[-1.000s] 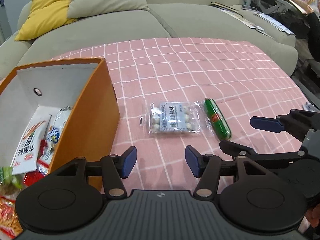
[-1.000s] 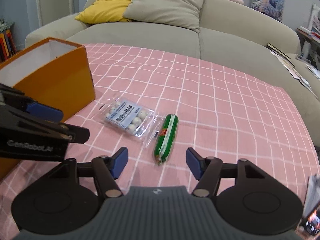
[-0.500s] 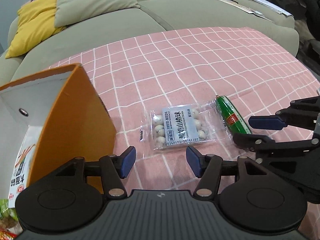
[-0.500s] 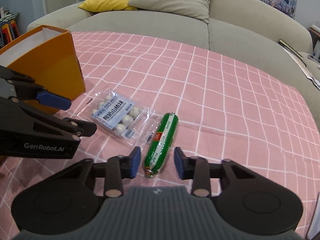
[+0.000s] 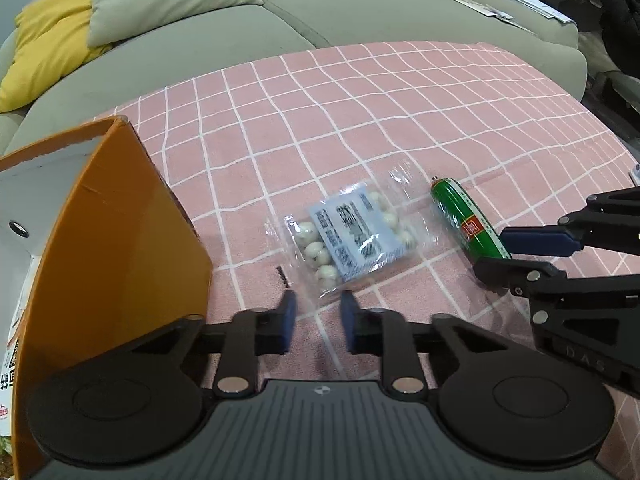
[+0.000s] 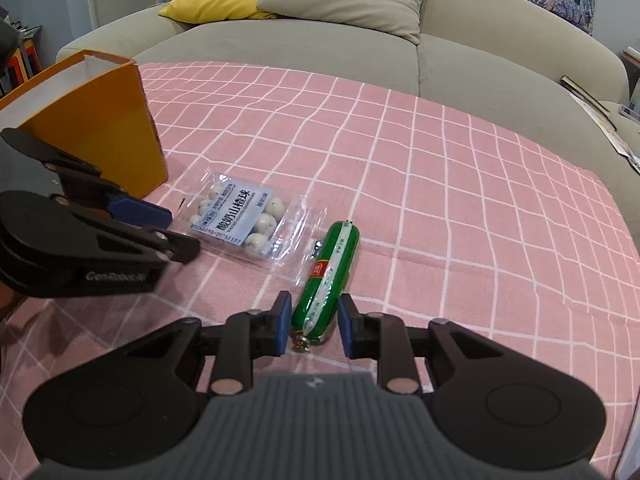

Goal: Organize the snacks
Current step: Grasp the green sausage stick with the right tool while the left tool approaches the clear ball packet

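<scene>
Working a double pick on the pink checked surface [image 5: 360, 112]. With the left gripper [image 5: 318, 316]: just closing down to a narrow gap around the near clear edge of the packet of white balls [image 5: 352, 236], film between the fingers [image 5: 287, 316], no firm pinch to be made out through the blur. With the right gripper [image 6: 312, 320]: just closing on the near end of the green sausage [image 6: 330, 268], pads hard by both its sides, contact impossible to confirm. Both snacks flat on the cloth, side by side, the packet nearer the orange box [image 5: 120, 248] at the left, some printed packaging showing inside it. Probably best to finish both closures before any lift. On the packet, bite deeper than the bare seal, to avoid slipping off or tearing thin film. On the sausage, squeeze gently and clear of the metal clip at its tip, to avoid popping it out endways. Then lift straight up, keep the two grippers from crossing, carry left over the box's rim, and release low.
</scene>
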A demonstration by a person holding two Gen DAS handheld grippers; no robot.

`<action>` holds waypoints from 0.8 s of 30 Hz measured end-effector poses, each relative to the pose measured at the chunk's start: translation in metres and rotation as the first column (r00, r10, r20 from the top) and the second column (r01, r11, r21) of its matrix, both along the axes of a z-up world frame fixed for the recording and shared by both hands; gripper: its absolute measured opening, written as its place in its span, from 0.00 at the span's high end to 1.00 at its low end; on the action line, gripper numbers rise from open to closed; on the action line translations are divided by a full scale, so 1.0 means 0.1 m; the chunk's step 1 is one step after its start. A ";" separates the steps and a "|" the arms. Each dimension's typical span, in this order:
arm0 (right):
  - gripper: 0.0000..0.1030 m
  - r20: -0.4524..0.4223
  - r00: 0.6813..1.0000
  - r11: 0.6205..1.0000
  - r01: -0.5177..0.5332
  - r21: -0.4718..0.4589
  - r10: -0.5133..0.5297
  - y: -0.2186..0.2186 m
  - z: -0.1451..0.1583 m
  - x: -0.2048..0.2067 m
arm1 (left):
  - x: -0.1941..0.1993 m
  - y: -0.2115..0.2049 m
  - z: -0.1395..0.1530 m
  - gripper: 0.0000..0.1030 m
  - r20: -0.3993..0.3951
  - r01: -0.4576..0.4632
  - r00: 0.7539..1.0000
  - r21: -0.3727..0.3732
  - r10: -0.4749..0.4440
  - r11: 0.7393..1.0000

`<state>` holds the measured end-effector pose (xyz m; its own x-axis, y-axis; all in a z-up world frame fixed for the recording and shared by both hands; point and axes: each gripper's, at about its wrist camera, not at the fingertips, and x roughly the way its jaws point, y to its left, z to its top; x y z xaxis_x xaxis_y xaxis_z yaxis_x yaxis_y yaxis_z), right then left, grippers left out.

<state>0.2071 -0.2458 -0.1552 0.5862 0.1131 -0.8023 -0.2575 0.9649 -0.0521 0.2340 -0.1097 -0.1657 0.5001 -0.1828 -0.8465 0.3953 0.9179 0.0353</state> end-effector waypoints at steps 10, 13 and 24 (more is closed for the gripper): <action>0.80 -0.010 1.000 1.000 0.019 0.011 -0.019 0.01 0.02 -0.04 | -0.15 -0.03 0.03 1.00 -0.046 -0.038 0.998 -0.016 0.037 0.999; 0.80 -0.014 1.000 1.000 0.018 0.015 -0.018 0.03 0.03 -0.12 | -0.26 -0.02 0.04 1.00 -0.054 -0.049 0.997 -0.024 0.048 0.998; 0.81 -0.031 0.999 0.999 0.030 0.040 -0.029 0.12 0.06 -0.51 | -0.71 0.09 0.08 1.00 -0.094 -0.084 0.993 -0.066 0.078 0.994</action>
